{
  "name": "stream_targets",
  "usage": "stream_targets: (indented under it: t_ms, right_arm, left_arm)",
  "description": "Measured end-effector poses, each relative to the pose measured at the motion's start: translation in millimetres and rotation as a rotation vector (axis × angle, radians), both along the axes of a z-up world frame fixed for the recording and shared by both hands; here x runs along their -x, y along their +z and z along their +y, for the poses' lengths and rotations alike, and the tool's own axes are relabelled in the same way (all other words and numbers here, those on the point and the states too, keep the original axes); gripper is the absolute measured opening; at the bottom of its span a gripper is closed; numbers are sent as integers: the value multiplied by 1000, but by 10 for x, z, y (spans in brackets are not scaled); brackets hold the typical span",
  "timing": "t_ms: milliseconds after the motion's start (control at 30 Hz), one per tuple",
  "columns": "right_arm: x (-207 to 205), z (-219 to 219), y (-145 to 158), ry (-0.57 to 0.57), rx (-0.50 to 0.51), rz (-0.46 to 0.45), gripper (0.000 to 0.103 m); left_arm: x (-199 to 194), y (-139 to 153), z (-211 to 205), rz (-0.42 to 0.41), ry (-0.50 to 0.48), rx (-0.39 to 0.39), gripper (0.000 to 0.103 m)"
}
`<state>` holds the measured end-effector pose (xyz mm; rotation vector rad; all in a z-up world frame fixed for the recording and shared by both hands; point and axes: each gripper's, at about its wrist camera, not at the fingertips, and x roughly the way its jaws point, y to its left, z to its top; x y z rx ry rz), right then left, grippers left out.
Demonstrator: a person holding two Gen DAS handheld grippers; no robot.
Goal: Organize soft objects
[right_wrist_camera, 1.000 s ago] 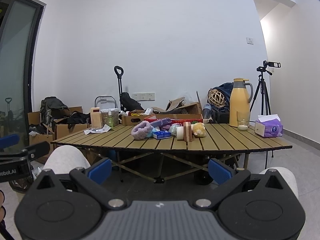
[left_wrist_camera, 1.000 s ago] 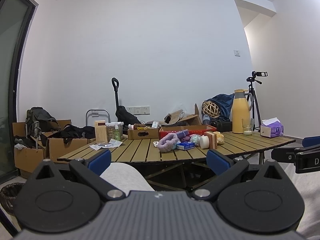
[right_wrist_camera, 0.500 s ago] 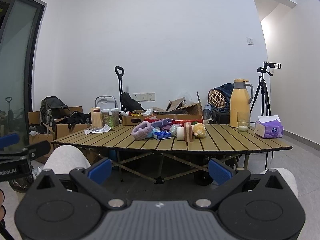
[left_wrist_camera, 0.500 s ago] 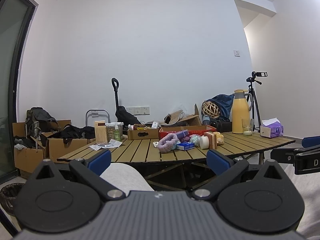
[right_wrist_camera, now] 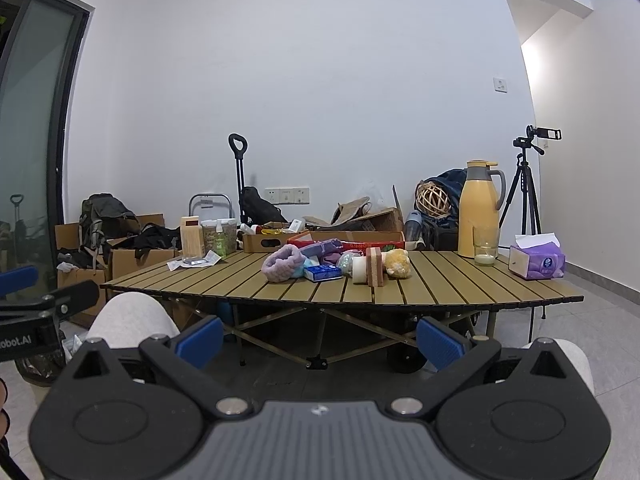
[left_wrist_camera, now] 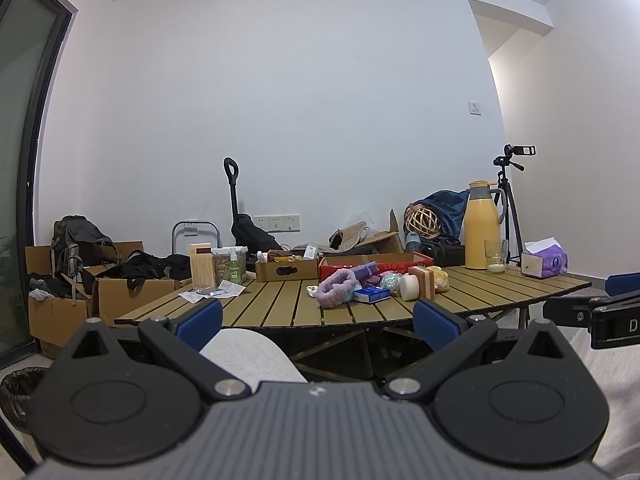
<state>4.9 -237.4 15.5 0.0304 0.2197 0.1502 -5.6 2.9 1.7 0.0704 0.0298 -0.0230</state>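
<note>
White-walled room, slatted folding table [right_wrist_camera: 440,288] ahead, both views taken low from a seated person's lap; grey-trousered knee [right_wrist_camera: 128,316] at 8 o'clock in the right view.

Step in hand, as I judge it: nothing begun, the approach not yet made. Left gripper [left_wrist_camera: 318,320] and right gripper [right_wrist_camera: 320,334] hang well short of the table, fingers spread wide, nothing between them.

Soft things sit bunched at table centre, 12 o'clock from both grippers:
- lilac fuzzy headband [right_wrist_camera: 282,264], nearest the front edge, at the cluster's 9 o'clock end
- yellow plush toy [right_wrist_camera: 396,263] at the 3 o'clock end
- sponge block [right_wrist_camera: 375,266] standing on edge, touching a white round roll [right_wrist_camera: 359,269]
- blue-and-white packet [right_wrist_camera: 322,273] just beside the headband

Next move likely calls for raising and carrying a gripper forward over the table edge, then down on 1 item; the headband looks the easiest first take.

Around: red shallow box [right_wrist_camera: 360,245] behind the cluster, a possible bin, though I cannot tell. Yellow thermos jug [right_wrist_camera: 478,208], glass [right_wrist_camera: 486,251] and purple tissue pack [right_wrist_camera: 538,262] at 2 o'clock, well apart. Items touch, so a grab may drag neighbours.
</note>
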Motion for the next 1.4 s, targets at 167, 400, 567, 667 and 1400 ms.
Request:
stream_targets:
  t_ms: [167, 400, 567, 667, 1400]
  right_arm:
    - [-4, -4, 10, -3, -1, 2, 103]
    - [-9, -12, 22, -2, 1, -5, 103]
    - [-34, -15, 20, -4, 0, -1, 103]
    - [-52, -7, 16, -4, 0, 1, 103]
    - [-1580, -306, 342, -75, -17, 21, 103]
  left_arm:
    - [-2, 3, 5, -1, 0, 0, 103]
    - [-19, 8, 0, 2, -1, 4, 103]
    - [-60, 6, -6, 11, -6, 8, 103]
    - [-70, 12, 9, 8, -1, 7, 103]
    - [-2026, 299, 157, 203, 0, 114, 103]
